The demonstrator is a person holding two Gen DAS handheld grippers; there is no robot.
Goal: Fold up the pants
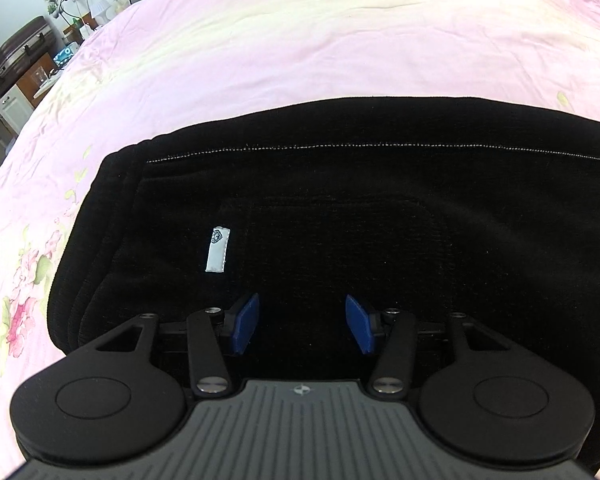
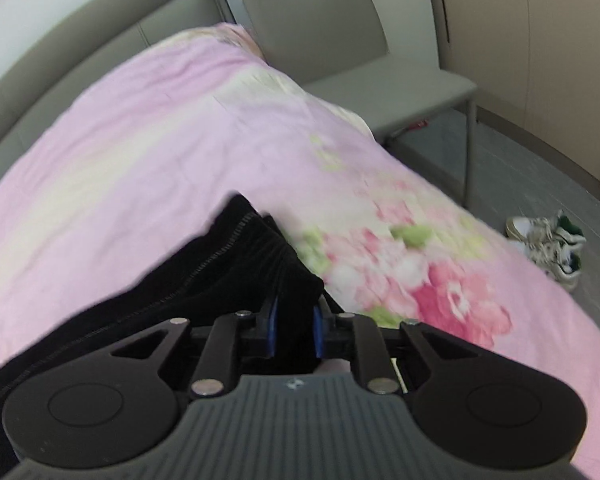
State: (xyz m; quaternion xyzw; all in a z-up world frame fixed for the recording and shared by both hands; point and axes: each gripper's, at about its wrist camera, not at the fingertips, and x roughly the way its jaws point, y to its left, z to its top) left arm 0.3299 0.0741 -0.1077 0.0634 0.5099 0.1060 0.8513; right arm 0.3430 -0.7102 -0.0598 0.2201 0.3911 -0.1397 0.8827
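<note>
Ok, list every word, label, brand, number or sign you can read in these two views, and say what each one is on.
No readable words or numbers in either view.
White tag sewn on the black pants: a small dark emblem at its top, no legible lettering.
Grey housing behind the left tongs: a small round emblem, no text.
Grey housing behind the right tongs: the same kind of mark, blurred.
White sneakers on the floor: any branding is too small to read.

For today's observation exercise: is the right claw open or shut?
Shut on the black pants: the right claw has its blue pads close together with bunched dark fabric pinched between them.
</note>
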